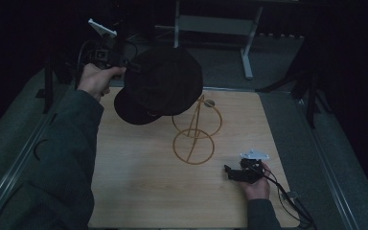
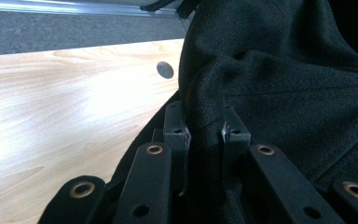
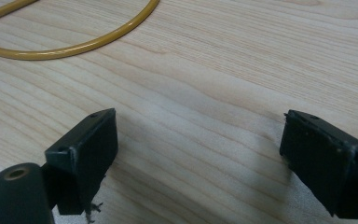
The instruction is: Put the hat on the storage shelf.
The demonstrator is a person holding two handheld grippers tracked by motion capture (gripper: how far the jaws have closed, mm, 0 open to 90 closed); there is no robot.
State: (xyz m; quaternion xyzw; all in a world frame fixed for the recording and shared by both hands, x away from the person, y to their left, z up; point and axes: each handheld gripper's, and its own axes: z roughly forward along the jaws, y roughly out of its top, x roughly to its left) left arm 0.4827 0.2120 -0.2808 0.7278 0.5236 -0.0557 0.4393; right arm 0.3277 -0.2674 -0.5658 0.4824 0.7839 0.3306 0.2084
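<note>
I am holding the black cap (image 1: 160, 86) in my left claw (image 1: 129, 67), whose jaws are clamped together on a fold of the cap's fabric (image 2: 205, 135). The cap is hanging off the claw's tip, clear of the counter (image 1: 139, 191), with its brim drooping below the crown. Just beyond and below the cap, on the far side from my left hand (image 1: 96, 79), the gold wire hat stand (image 1: 195, 132) is standing upright, its top hidden behind the fabric.

My right claw (image 3: 198, 154) is resting low over the wood with its jaws wide apart and nothing between them; the stand's base ring (image 3: 74, 42) is lying ahead of it.

To do this step well, I judge that the crown opening should be kept facing downward and centred over the stand's top before lowering. The grip should be kept firm until the stand is carrying the cap. The free claw is placed to steady the base ring if the stand tips.
</note>
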